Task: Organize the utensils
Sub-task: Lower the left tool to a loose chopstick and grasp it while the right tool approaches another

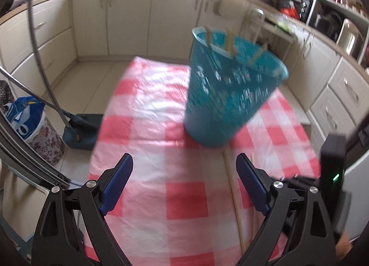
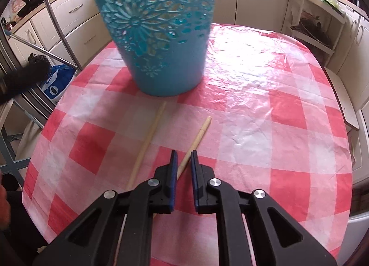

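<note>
The right gripper (image 2: 183, 154) is nearly closed around one wooden chopstick (image 2: 196, 140); whether the pads actually press it is hard to tell. A second chopstick (image 2: 147, 141) lies beside it on the checked tablecloth (image 2: 265, 127). The left gripper (image 1: 184, 164) is spread wide, empty. Beyond stands the teal holder (image 2: 159, 35), more sticks inside.

2 chopsticks (image 2: 147, 139) before basket (image 2: 161, 42)

2 wooden chopsticks (image 2: 147, 141) flat on checked cloth, before upright teal holder (image 2: 159, 35)
</note>
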`<state>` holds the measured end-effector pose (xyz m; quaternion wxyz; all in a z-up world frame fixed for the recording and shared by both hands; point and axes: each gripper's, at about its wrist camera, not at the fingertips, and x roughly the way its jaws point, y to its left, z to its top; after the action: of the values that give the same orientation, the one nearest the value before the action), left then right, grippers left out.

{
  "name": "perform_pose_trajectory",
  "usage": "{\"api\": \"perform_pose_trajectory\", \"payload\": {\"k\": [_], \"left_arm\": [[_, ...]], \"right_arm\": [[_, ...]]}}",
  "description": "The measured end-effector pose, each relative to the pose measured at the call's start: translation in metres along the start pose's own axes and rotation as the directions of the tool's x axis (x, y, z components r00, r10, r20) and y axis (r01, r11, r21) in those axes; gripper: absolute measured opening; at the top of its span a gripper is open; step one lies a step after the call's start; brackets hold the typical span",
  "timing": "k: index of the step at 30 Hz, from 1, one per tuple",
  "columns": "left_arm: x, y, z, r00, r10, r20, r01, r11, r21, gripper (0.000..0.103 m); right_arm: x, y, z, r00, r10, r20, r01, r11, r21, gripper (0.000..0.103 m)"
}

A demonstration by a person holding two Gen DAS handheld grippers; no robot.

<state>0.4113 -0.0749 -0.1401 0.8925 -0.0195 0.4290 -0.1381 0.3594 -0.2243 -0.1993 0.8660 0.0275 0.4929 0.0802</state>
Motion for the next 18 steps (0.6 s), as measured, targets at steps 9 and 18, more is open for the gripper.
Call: {"api": "perform_pose_trajectory", "payload": {"k": [9, 18], "left_arm": [[0.047, -0.038, -0.014, 0.994, 0.067, -0.084, -0.057, 0.992, 0.108, 0.087], [0.08, -0.062, -0.022, 0.989, 0.099, -0.114, -0.079, 0.983, 0.169, 0.083]], "right_arm": [[-0.008, -0.034, -0.01, 1.0, 0.012, -0.007, -0.012, 0.999, 0.048, 0.012], [-0.01, -0.04, -0.009, 1.0, 0.023, 0.007, -0.023, 0.997, 0.078, 0.012]]}}
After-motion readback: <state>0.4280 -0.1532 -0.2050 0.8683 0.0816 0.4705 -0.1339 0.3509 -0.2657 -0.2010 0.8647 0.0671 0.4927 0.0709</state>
